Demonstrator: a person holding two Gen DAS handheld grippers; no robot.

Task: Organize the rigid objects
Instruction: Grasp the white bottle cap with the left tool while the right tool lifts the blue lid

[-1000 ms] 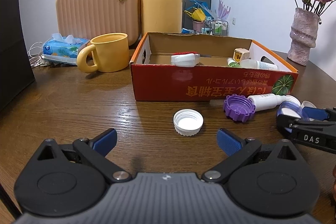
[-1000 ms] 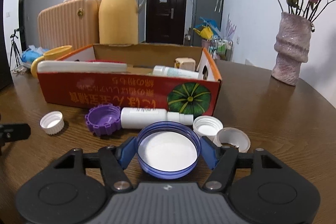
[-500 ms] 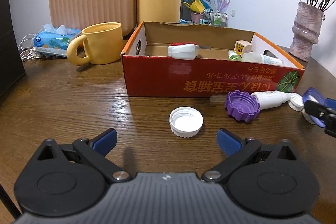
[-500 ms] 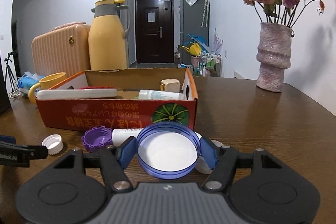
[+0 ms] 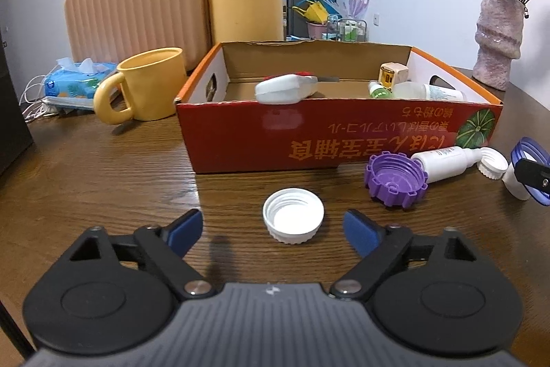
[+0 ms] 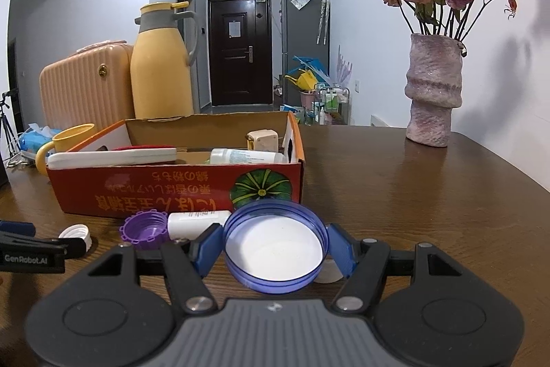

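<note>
Partly done: several items lie in the box. Right gripper clamps the blue lid. Left gripper, jaws just narrowing but apart, straddles the white cap; purple cap and bottle remain at right of frame.

Left gripper at 6 o'clock, jaws just been closing, blue pads not touching round white ribbed plastic cap lying open-side up between them on brown wooden table. Red cardboard box at 12. Purple ribbed plastic cap at 2, touching white plastic bottle lying on side. Yellow ceramic mug at 10.
</note>
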